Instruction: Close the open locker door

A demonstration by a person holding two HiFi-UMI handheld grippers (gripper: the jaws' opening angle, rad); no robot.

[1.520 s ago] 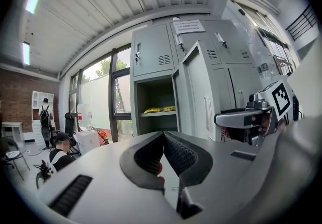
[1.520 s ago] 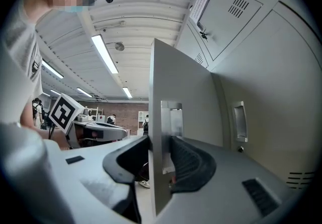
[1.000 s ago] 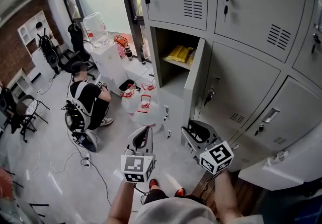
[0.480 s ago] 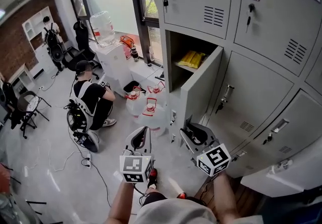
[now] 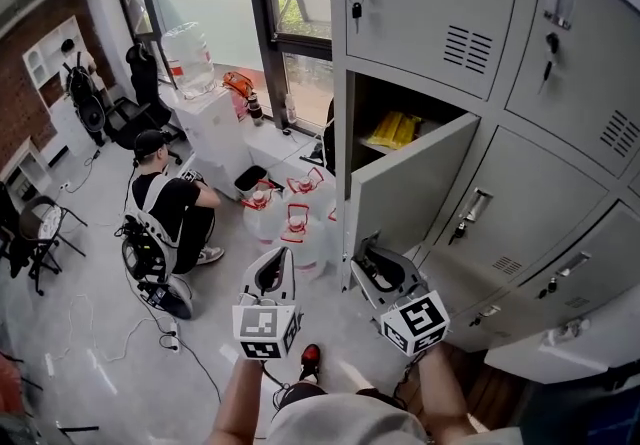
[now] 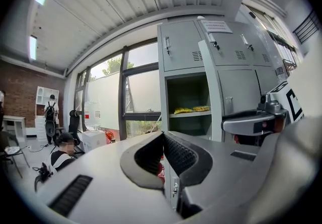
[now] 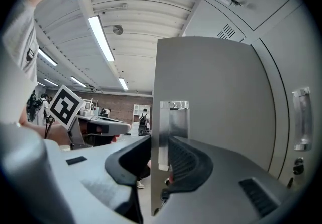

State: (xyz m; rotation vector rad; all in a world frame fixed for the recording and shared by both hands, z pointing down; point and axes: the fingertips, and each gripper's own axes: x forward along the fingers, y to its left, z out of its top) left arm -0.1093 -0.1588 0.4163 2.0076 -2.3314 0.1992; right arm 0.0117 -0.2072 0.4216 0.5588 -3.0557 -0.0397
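Note:
The grey locker door stands part open, hinged at its right, over a compartment holding yellow packets. My right gripper sits at the low corner of the door's free edge. In the right gripper view the door edge and its metal handle plate lie between the jaws of that gripper. The jaws have just been closing and the pads press on the edge. My left gripper hangs free to the left of the door, shut and empty. In its own view the left gripper faces the open compartment.
Shut locker doors surround the open one. A person crouches on the floor at left. Several water bottles and a white dispenser stand under the window. Cables lie across the floor and a chair stands at far left.
The door has swung from nearly edge-on to showing its broad face, its free edge moving left with my right gripper on it. Both grippers shifted left; the view shifted too.

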